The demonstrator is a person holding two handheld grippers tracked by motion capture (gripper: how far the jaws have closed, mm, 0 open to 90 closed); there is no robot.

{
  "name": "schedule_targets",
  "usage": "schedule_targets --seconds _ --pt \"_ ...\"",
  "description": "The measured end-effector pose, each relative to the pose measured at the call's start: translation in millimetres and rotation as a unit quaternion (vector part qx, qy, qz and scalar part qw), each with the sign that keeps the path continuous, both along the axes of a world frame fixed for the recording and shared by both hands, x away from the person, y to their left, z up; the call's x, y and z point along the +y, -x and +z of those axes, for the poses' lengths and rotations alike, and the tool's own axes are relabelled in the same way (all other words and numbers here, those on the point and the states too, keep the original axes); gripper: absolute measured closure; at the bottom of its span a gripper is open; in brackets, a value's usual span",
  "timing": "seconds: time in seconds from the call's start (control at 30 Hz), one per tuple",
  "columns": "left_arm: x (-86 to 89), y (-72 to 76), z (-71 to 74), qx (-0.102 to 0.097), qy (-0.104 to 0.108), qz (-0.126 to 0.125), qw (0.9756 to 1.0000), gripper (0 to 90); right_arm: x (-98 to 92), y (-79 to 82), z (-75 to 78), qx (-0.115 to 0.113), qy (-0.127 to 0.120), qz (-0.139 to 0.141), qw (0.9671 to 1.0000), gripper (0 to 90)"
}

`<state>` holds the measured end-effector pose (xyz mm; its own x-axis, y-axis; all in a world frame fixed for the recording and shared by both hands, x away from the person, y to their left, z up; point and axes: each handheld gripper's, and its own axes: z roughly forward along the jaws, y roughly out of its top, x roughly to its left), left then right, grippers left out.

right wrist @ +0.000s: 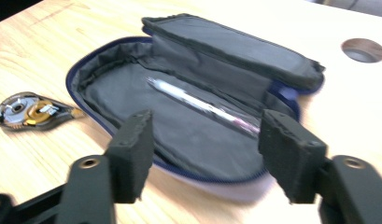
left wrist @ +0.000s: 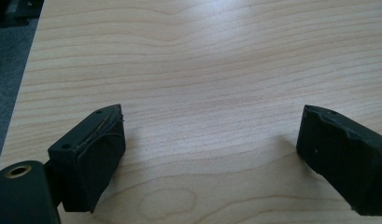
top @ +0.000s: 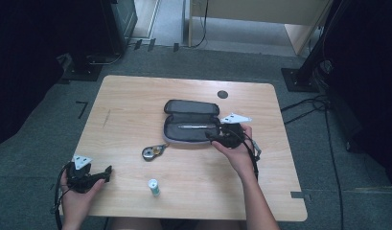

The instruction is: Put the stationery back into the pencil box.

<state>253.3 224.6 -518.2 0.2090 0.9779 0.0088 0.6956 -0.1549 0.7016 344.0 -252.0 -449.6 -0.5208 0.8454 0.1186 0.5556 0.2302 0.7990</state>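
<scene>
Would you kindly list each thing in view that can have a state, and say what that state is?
pencil case: unzipped, lid folded back, lying flat.
pen: lying inside the pencil case, free of the jaws.
correction tape: lying flat on the table beside the case.
small white tube: capped, lying on the table, untouched.
right gripper: jaws open at the case's near edge, nothing between them.
left gripper: jaws open over bare table.

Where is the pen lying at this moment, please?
The pen lies inside the open pencil case at the table's middle, just beyond the right gripper, whose jaws stand open and hold nothing.
</scene>
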Motion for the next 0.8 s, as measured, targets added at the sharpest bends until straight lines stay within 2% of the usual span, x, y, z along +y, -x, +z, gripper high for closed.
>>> schedule_targets --seconds 0.23,0.27,0.4,0.5,0.8 --pt "0.0 0.0 0.0 0.0 0.0 0.0 1.0 8.1 -18.2 19.6 -1.9 0.013 0.007 -0.043 0.999 0.8" --pt "-0.1 0.0 0.0 0.0 0.0 0.0 1.0 8.1 -20.7 21.9 -2.3 0.019 0.007 -0.05 0.9986 0.0" --pt "0.0 0.0 0.0 0.0 0.001 0.0 1.0 8.2 -32.5 32.5 -3.6 0.018 0.0 -0.07 0.9973 0.0" --pt "0.0 0.0 0.0 0.0 0.001 0.0 1.0 8.1 -39.6 40.6 -6.9 0.011 0.011 -0.084 0.9963 0.0" --pt "0.0 0.0 -0.1 0.0 0.001 0.0 1.0 8.2 -65.1 62.6 -25.9 0.026 0.013 -0.114 0.993 0.0"
